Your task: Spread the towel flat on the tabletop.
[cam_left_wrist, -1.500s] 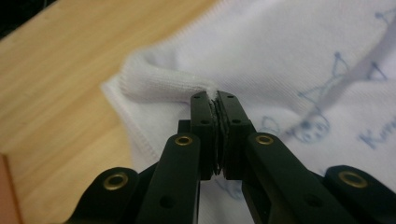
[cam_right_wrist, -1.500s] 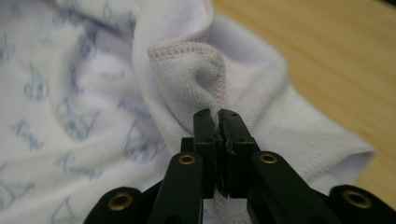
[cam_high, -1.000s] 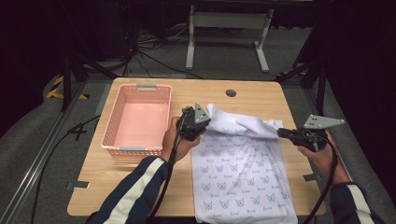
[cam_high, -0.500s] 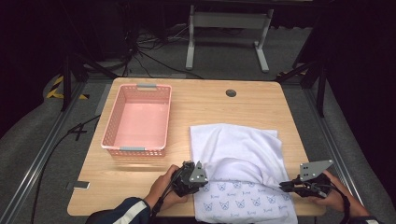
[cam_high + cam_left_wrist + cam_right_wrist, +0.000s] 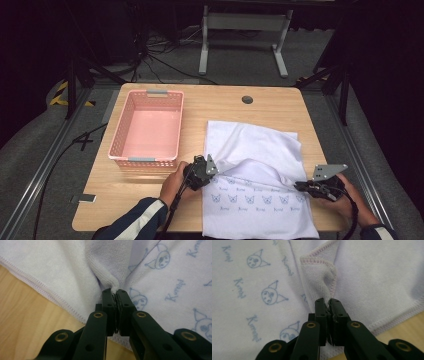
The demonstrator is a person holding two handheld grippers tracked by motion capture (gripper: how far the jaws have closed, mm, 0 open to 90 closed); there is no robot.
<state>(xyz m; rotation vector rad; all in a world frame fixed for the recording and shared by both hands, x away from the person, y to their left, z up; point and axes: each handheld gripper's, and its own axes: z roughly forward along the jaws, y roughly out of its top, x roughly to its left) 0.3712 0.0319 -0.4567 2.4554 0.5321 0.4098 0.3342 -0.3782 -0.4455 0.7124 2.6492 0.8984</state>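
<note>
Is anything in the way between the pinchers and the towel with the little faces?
No. Both grippers already pinch the towel: the left gripper is shut on a bunched fold, the right gripper on a stitched corner. Nothing sits between jaws and cloth. The pink basket stands off to the side.

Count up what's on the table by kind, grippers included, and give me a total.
Pink basket: 1
White printed towel: 1
Grippers, each shut on the towel: 2, the left gripper and the right gripper
Total: 4
</note>
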